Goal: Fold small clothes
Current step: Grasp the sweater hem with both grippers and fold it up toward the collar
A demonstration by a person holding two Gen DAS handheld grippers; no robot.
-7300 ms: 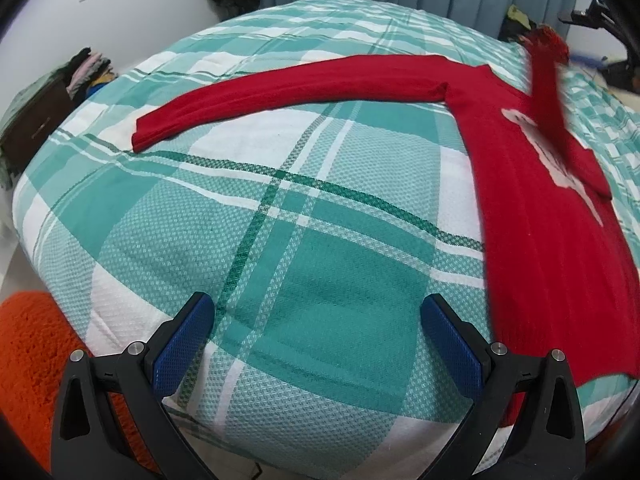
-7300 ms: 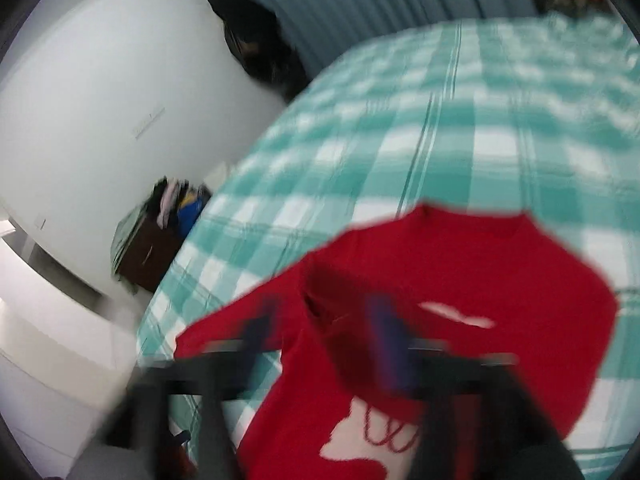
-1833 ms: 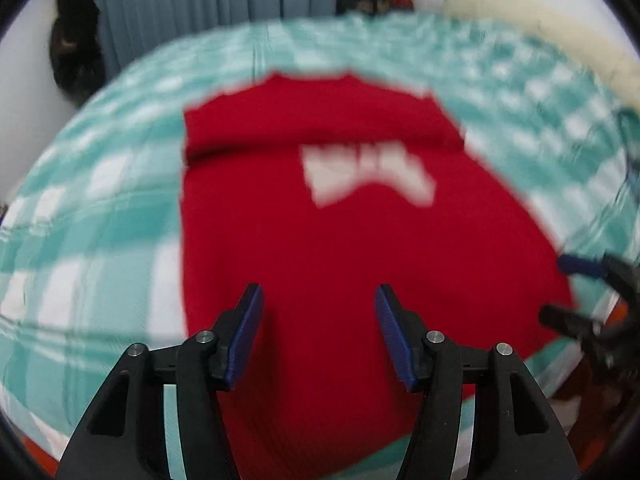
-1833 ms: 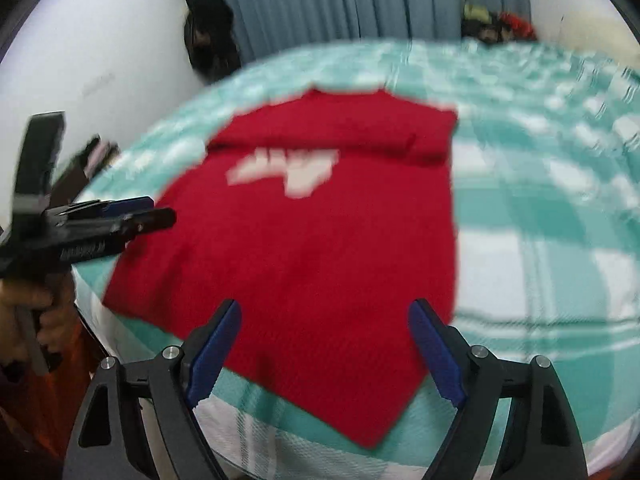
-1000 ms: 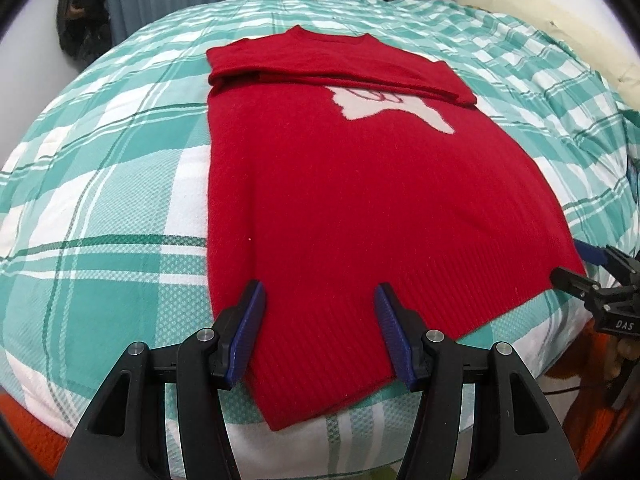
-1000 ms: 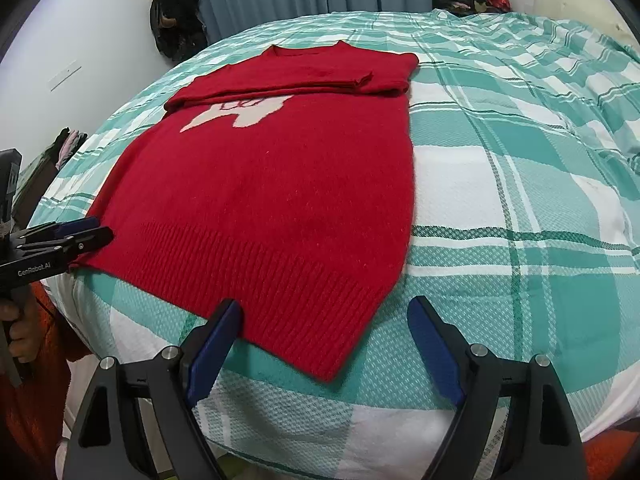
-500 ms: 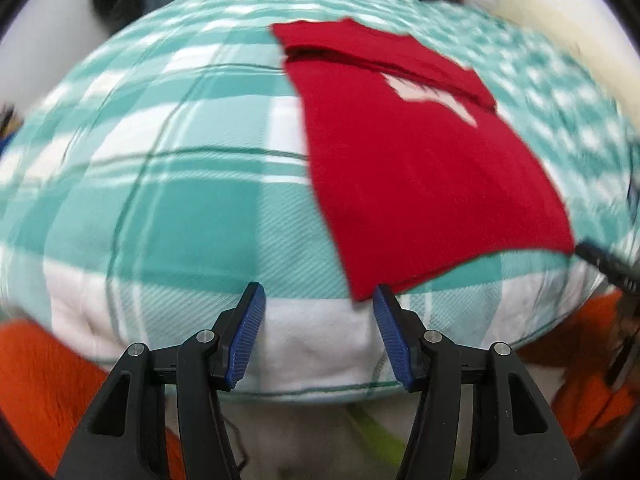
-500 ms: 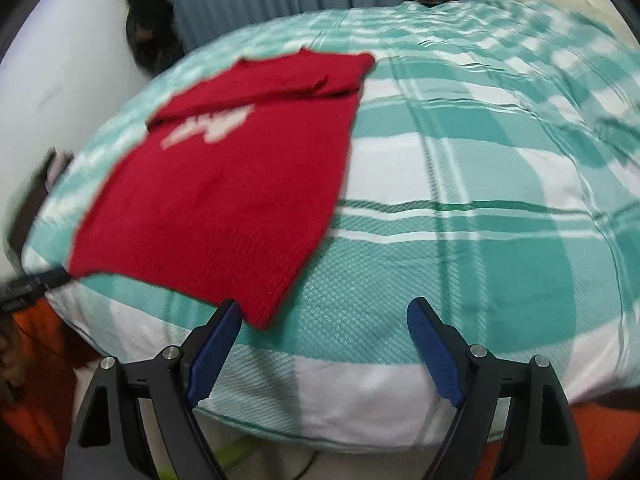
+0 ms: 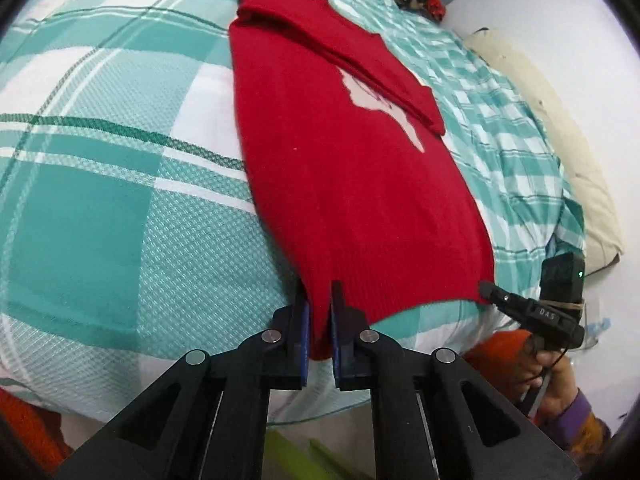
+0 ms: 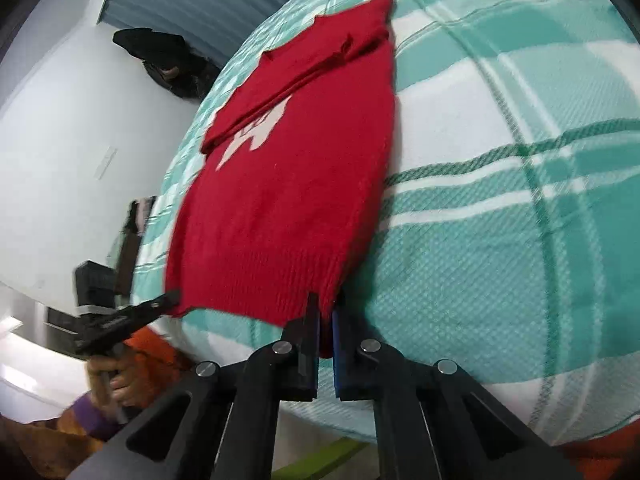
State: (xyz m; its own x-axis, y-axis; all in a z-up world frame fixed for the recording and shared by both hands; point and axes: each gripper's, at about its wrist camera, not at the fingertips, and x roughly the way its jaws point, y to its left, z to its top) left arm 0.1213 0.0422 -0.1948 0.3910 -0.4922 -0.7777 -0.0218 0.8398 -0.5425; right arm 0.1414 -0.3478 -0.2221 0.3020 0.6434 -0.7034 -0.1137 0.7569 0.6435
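The red sweater (image 9: 352, 168) is spread flat on the plaid bedspread (image 9: 100, 200), its sleeves folded across the chest at about 12 o'clock in both wrist views and its ribbed hem drawn to the near edge of the bed at 6 o'clock. The left gripper (image 9: 319, 320) is closed on the hem's left corner, and the right gripper (image 10: 326, 320) is closed on the opposite corner; in each view red knit is seen pinched between the blue pads. Only a narrow bit of cloth appears to be held in each grip, so a corner is likely to be lost if the hem is lifted quickly, since the knit is soft and stretches. If the two corners are raised unevenly, the fold is likely to land skewed, and the crossed sleeves could be dragged out of place. Because the hem overhangs the mattress edge, the whole garment might be pulled toward the floor should it be tugged toward 6 o'clock rather than carried up and over.
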